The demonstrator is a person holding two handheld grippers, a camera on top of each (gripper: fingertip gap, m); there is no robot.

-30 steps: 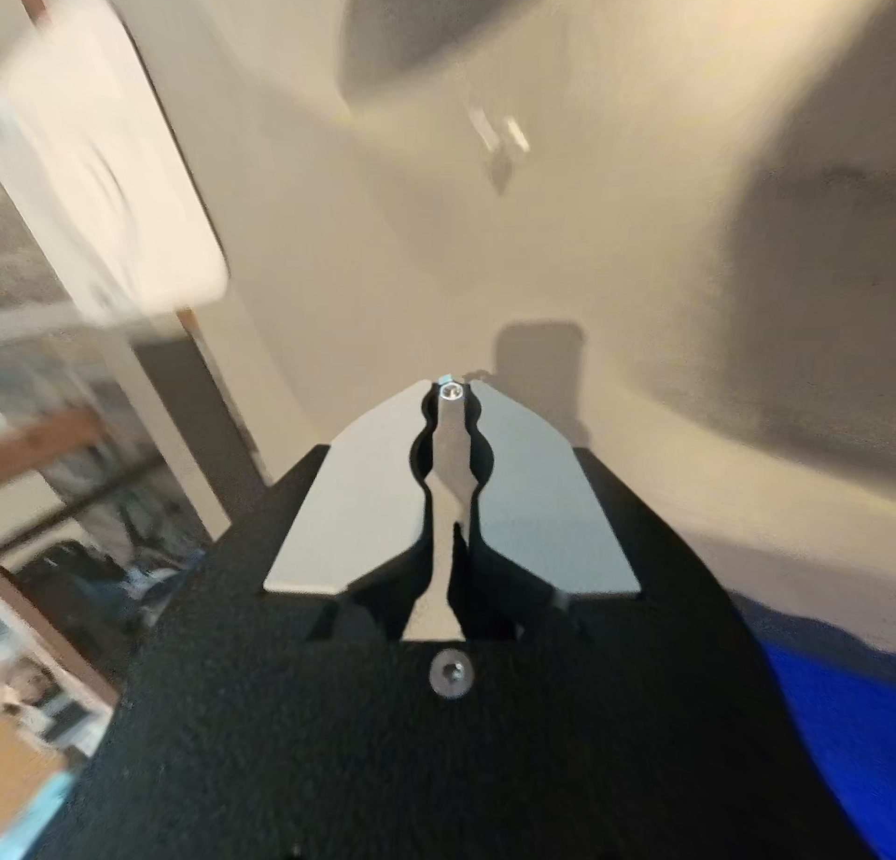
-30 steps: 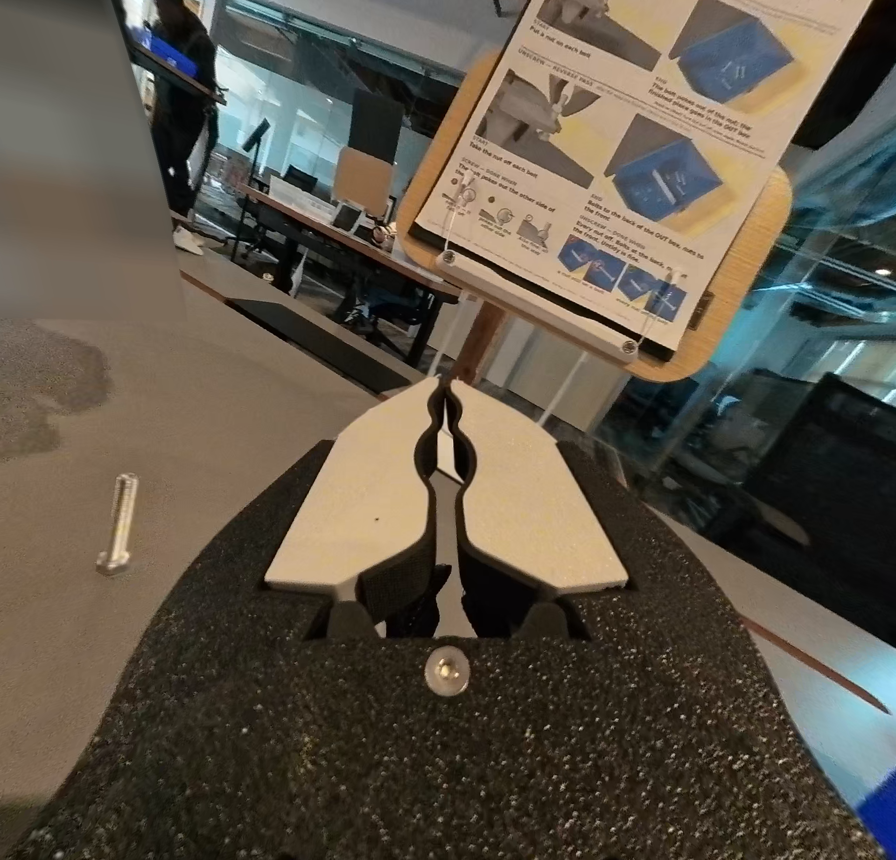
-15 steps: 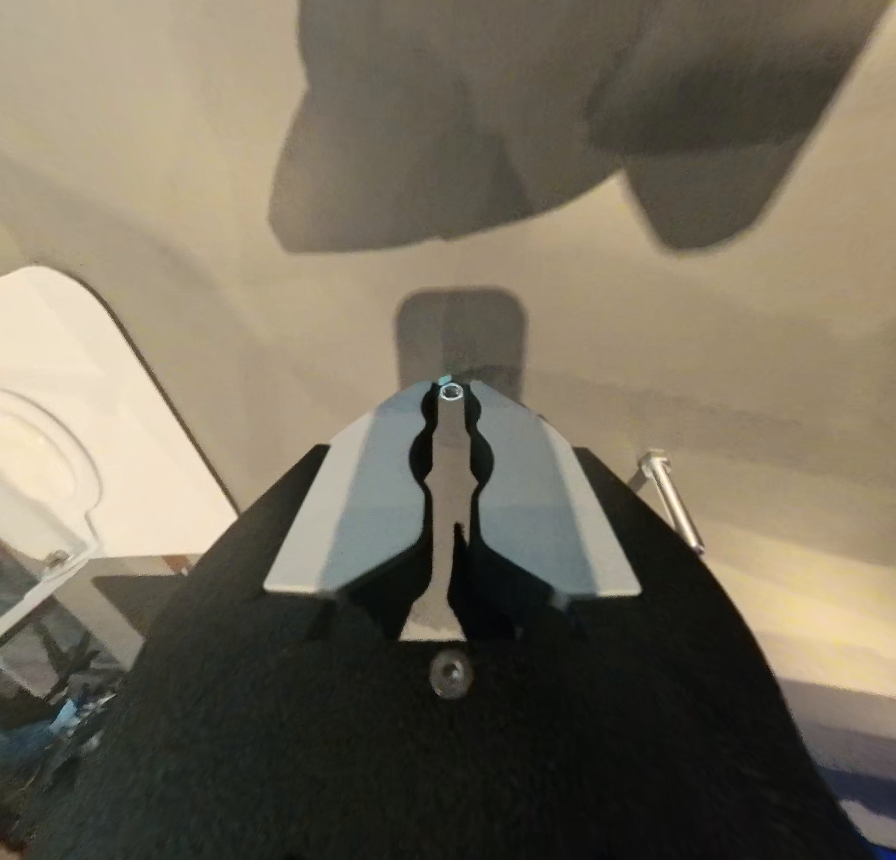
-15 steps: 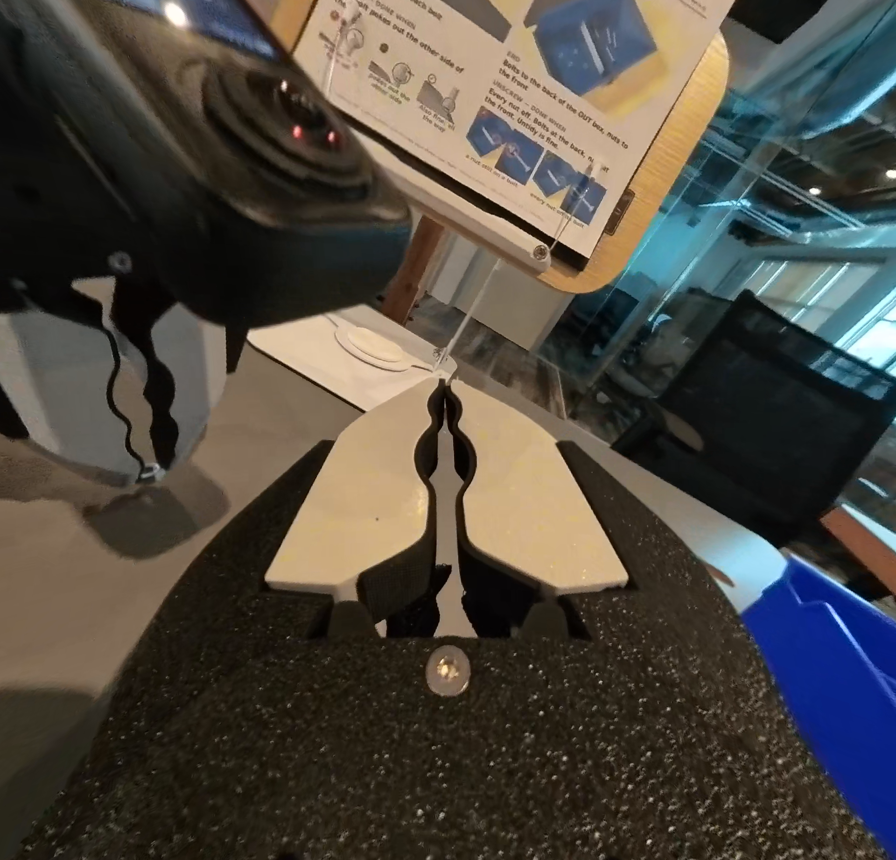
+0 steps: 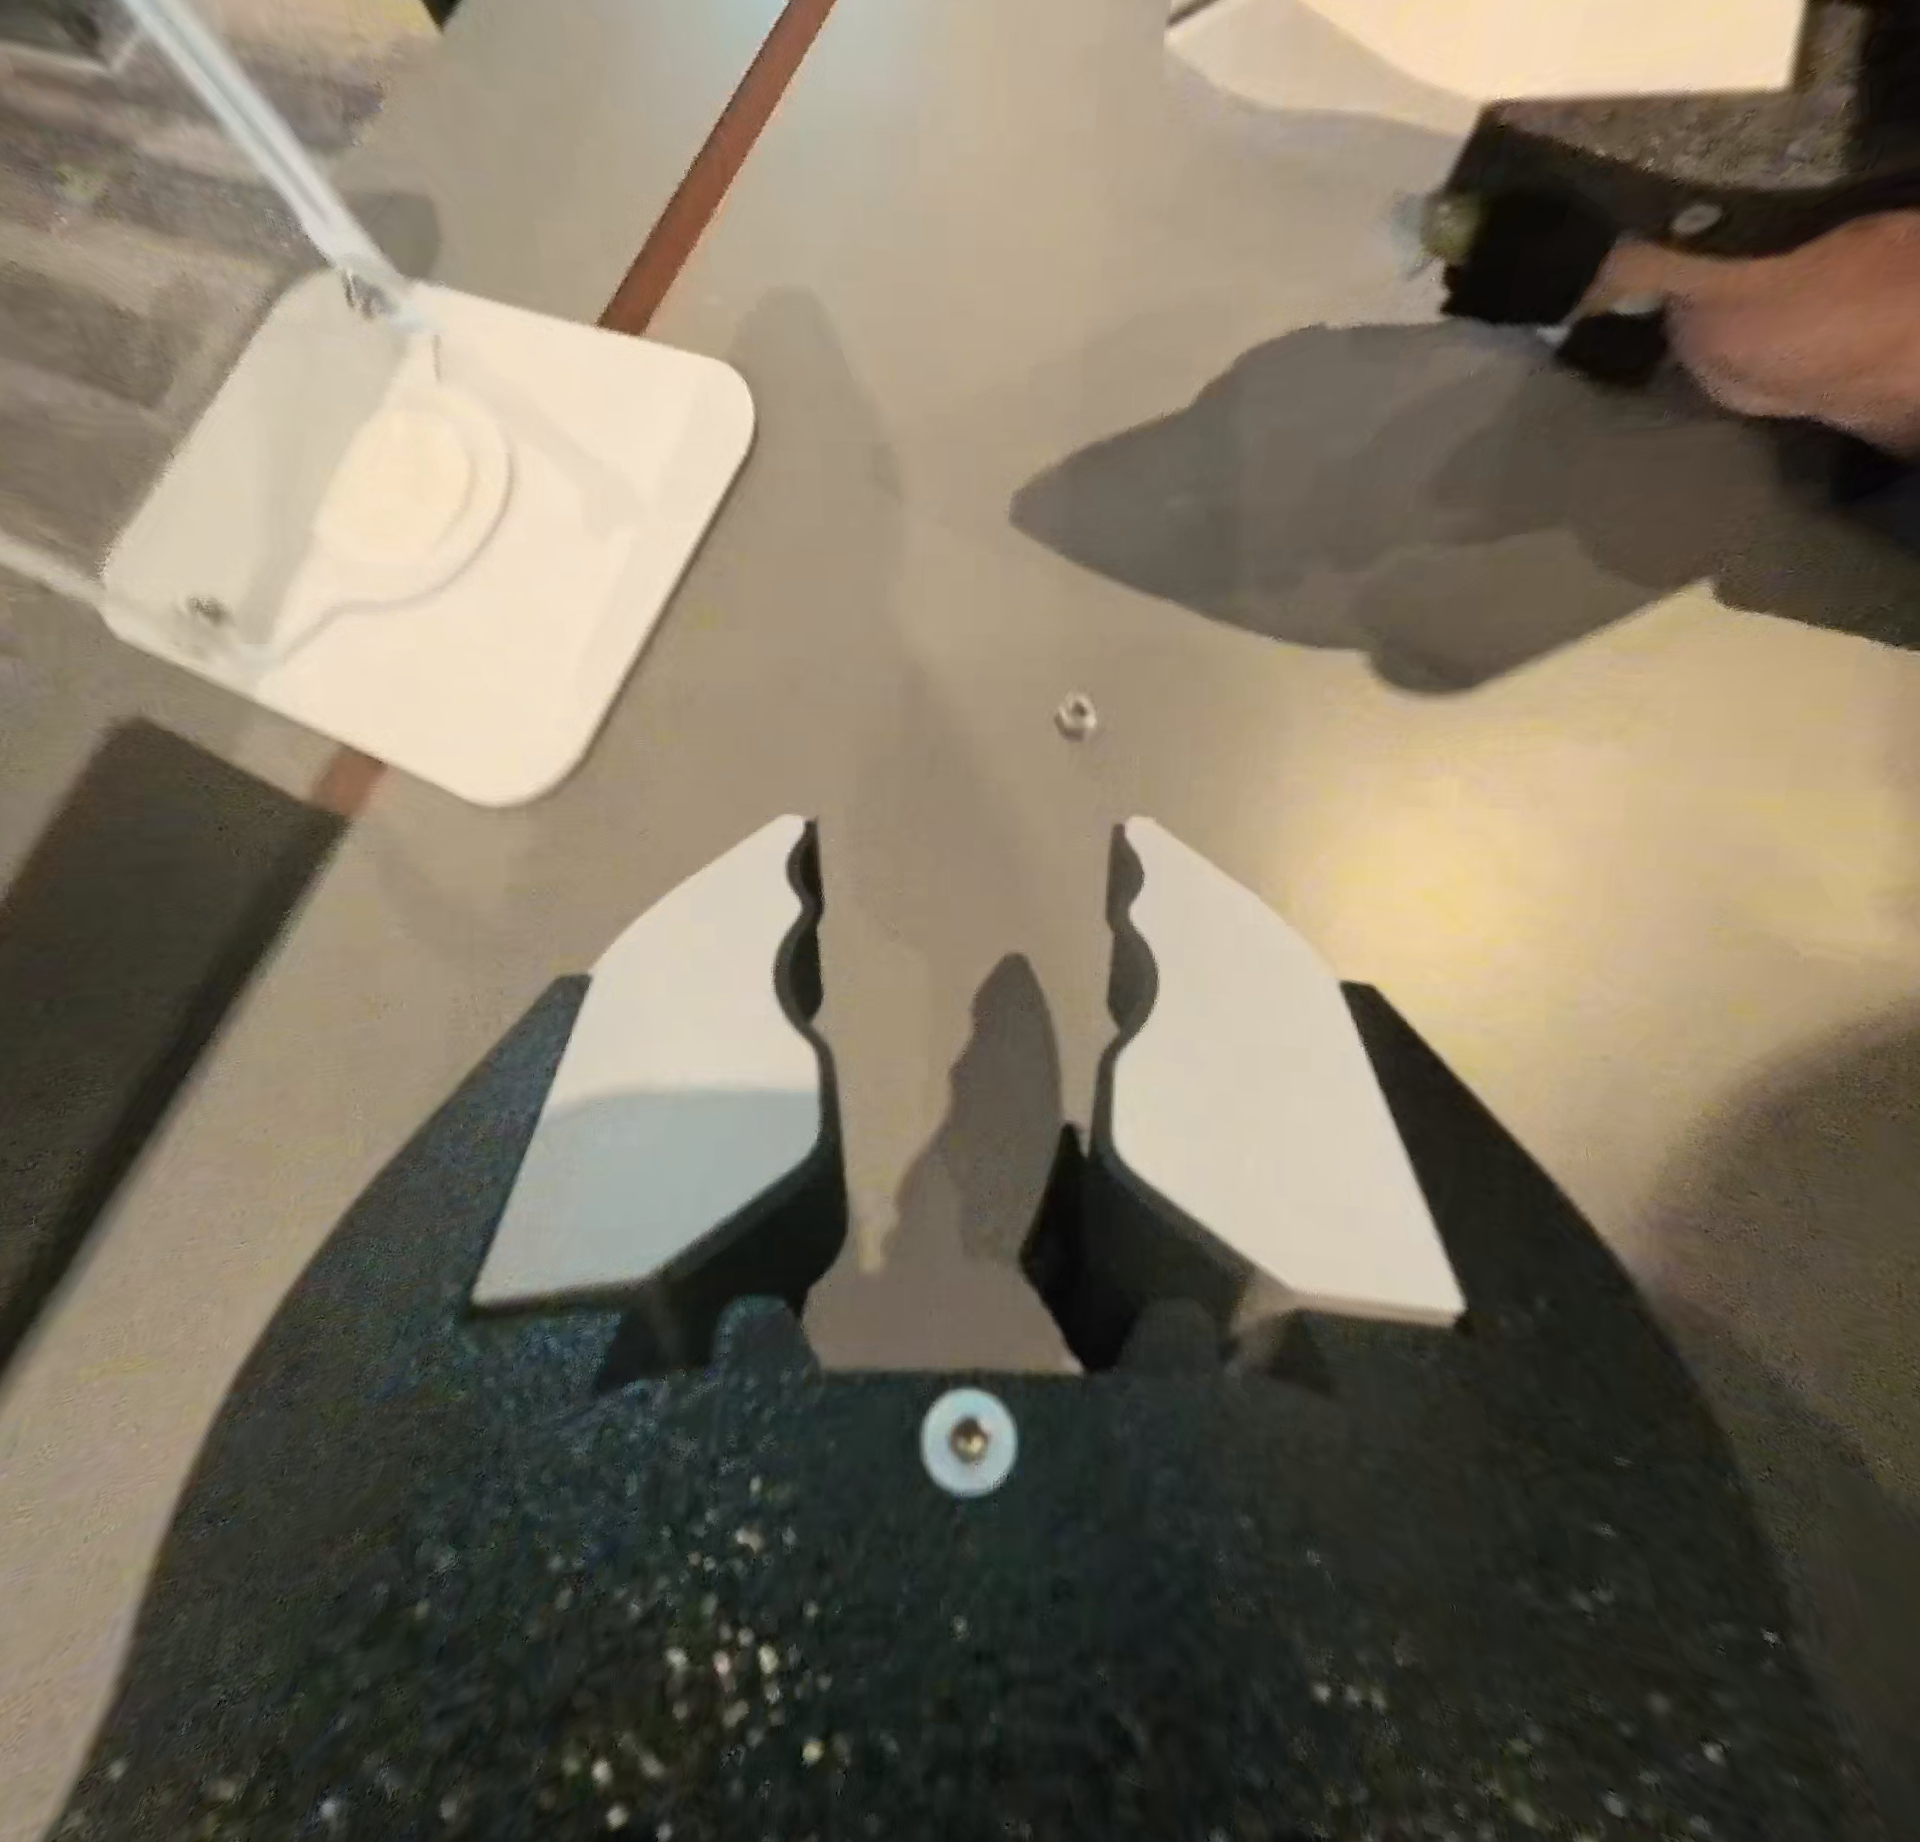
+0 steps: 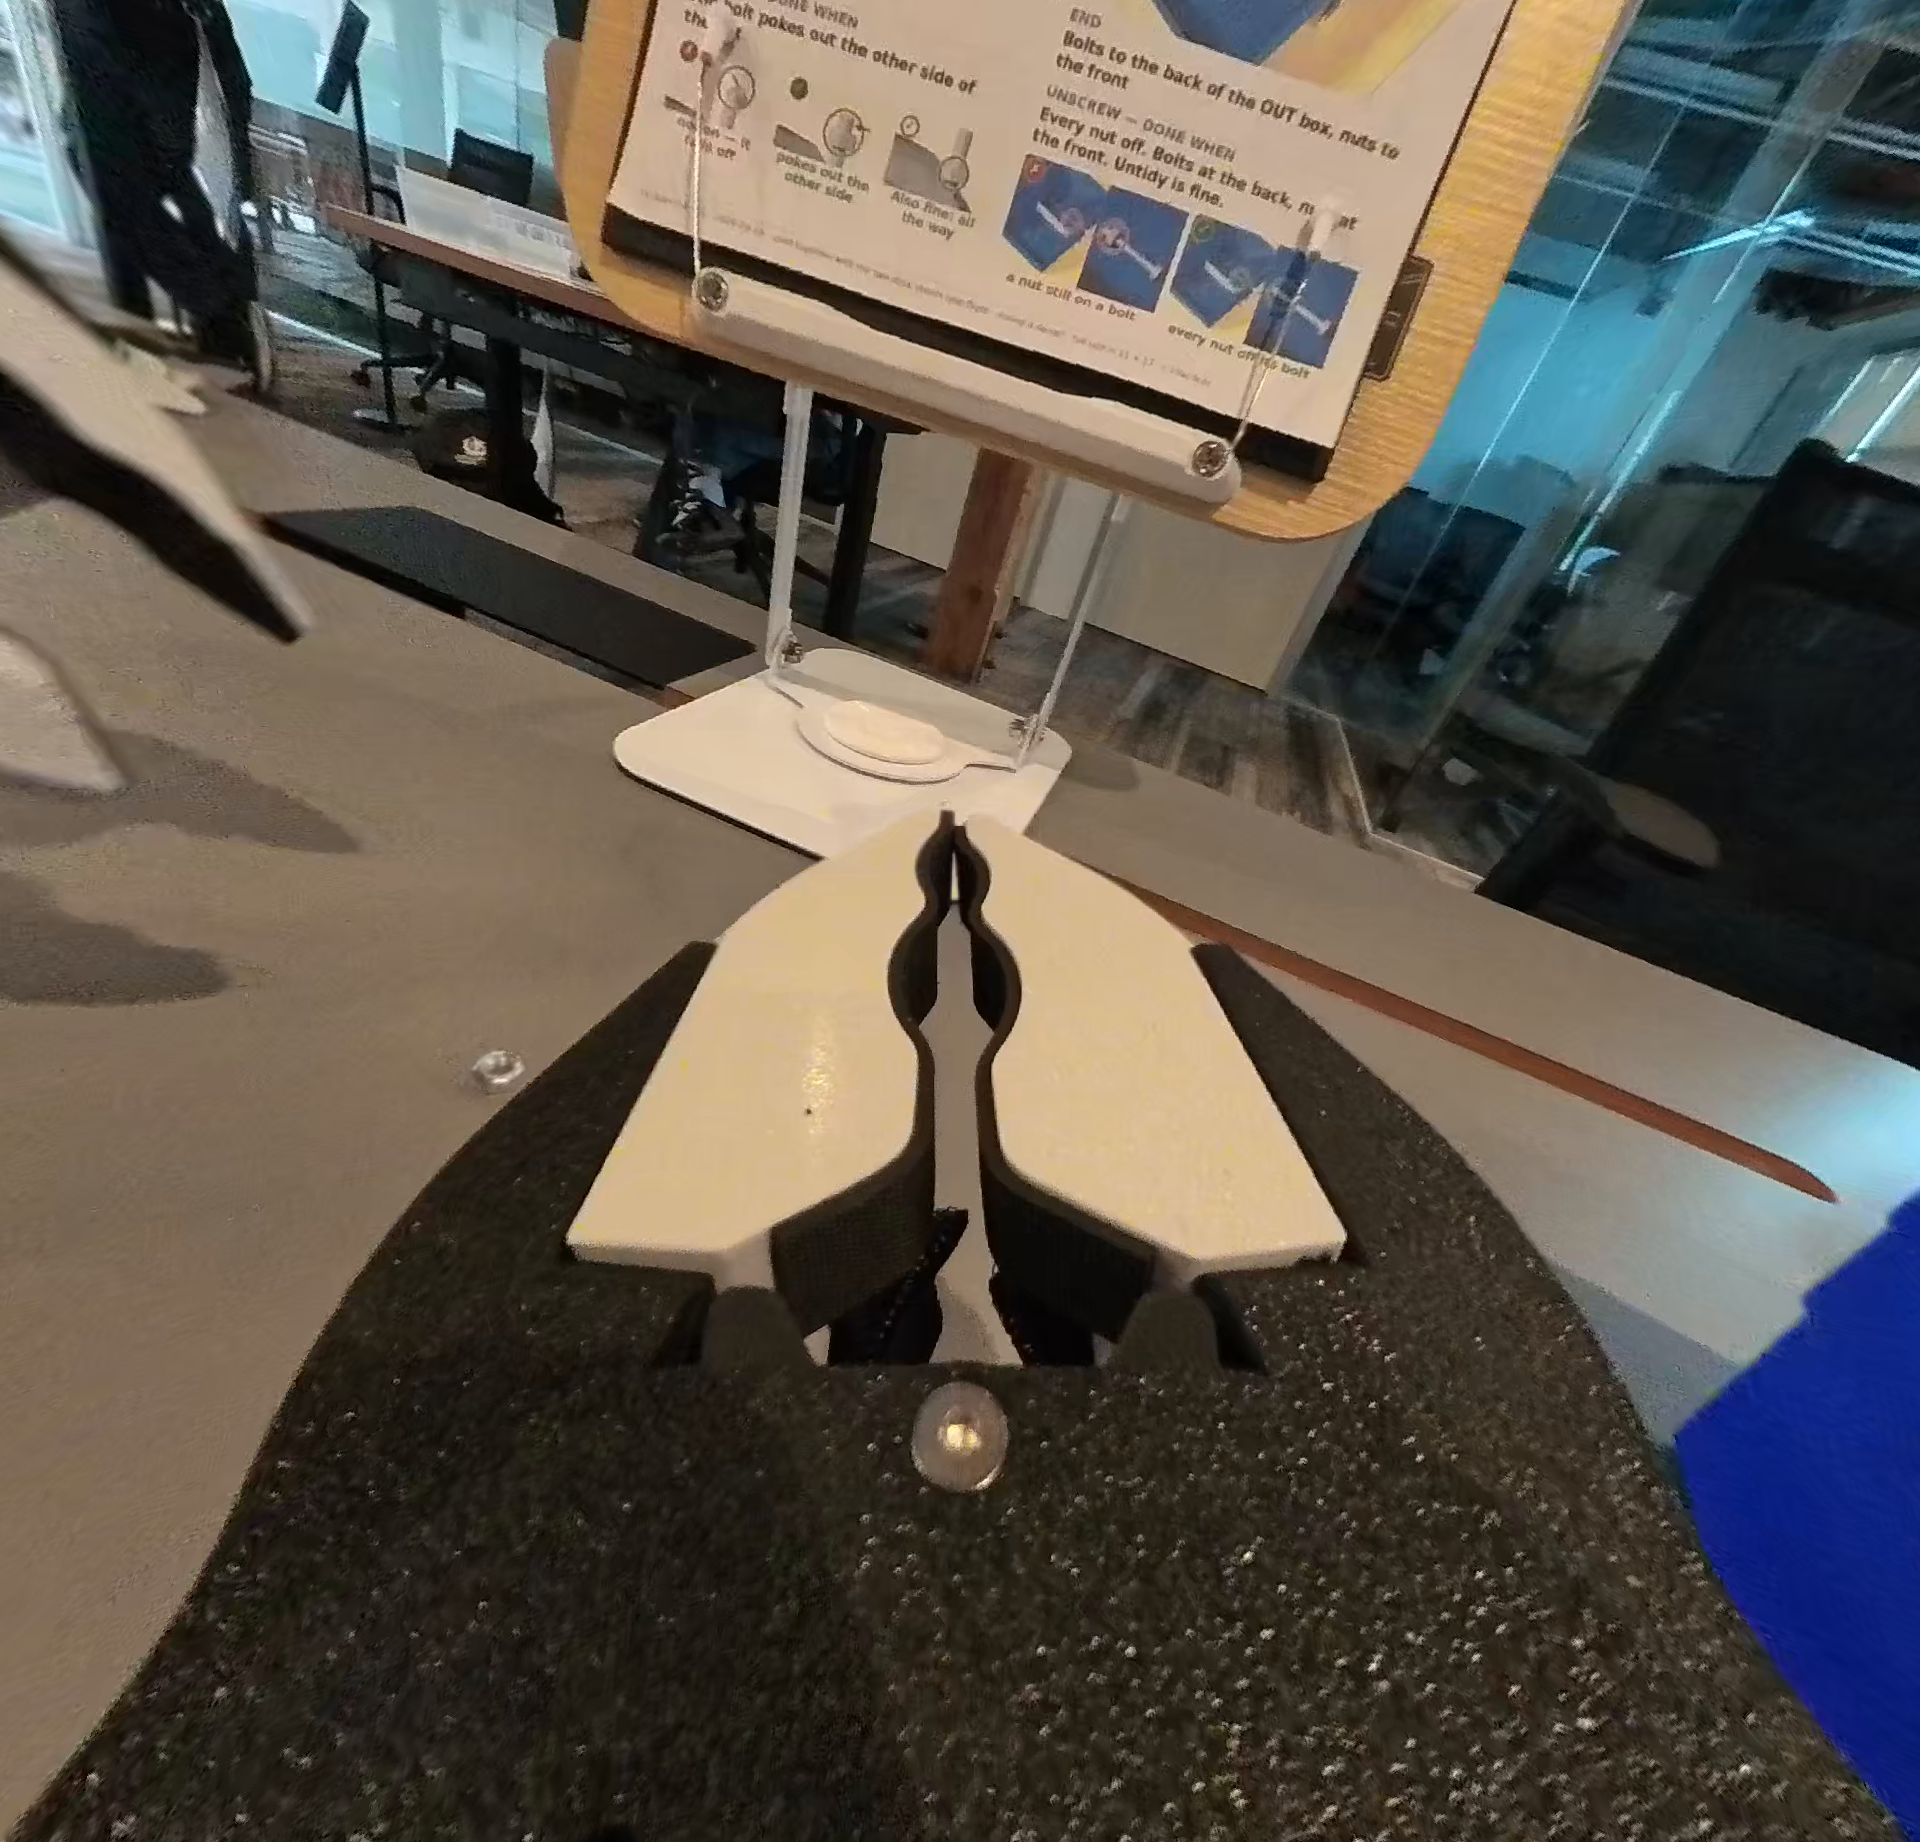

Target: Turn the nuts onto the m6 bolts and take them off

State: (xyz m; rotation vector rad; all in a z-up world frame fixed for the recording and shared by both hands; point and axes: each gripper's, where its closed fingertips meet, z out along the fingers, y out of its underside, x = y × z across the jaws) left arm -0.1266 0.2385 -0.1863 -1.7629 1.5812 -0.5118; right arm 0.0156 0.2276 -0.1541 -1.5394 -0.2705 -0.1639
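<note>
The left gripper (image 5: pixel 966 836) is above the grey table (image 5: pixel 1351 909) with its two white fingers (image 5: pixel 707 1044) spread wide apart, and nothing is between them. A small silver nut (image 5: pixel 1076 718) lies flat on the table just ahead of the finger tips, a little to the right of the gap, and it does not touch either finger. The same nut (image 6: pixel 498 1069) shows in the right wrist view, lying free on the table close to the left edge of the black body of that gripper.

The right gripper (image 6: pixel 952 836) has its white fingers (image 6: pixel 810 1044) pressed together at the tips. If something thin is pinched there, the pictures do not show it; the slot behind the tips looks empty. In the left wrist view, the right gripper appears at the upper right, held by a hand (image 5: pixel 1808 348).

A white stand base (image 5: pixel 436 556) sits at the far edge of the table, and it carries an instruction sheet (image 6: pixel 997 130) on a wooden board. A blue bin (image 6: pixel 1829 1480) shows partly at the right edge of the right wrist view. No bolt can be seen in either view.
</note>
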